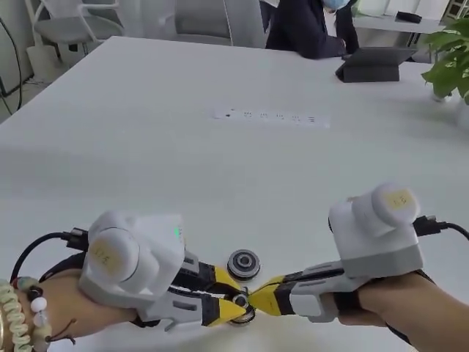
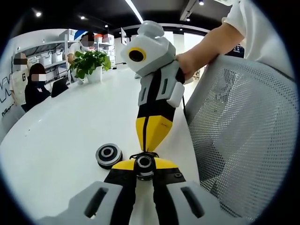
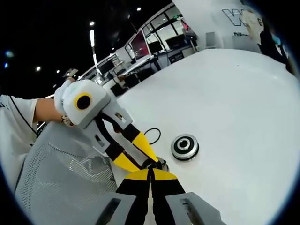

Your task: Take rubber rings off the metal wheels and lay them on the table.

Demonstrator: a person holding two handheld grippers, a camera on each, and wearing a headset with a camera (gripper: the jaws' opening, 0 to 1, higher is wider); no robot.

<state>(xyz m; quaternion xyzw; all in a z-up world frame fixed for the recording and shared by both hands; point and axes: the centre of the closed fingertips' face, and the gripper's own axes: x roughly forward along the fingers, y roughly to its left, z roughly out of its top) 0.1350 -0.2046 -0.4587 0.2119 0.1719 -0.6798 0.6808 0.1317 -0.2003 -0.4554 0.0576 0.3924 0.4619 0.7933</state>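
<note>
Wheel (image 2: 144,164) at bottom centre of head view, clamped in left gripper (image 1: 229,299). Right gripper (image 3: 151,172) pinched tight on its rubber ring (image 2: 138,153). Risks: ring snapping free, flying off desk (image 1: 146,147); wheel twisting out of clamp, knocking second wheel (image 1: 243,262) just beside.

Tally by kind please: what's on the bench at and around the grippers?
Metal wheels: 2, lying wheel, gripped wheel
Grippers: 2, left gripper, right gripper
Power strip: 1
Total: 5
</note>
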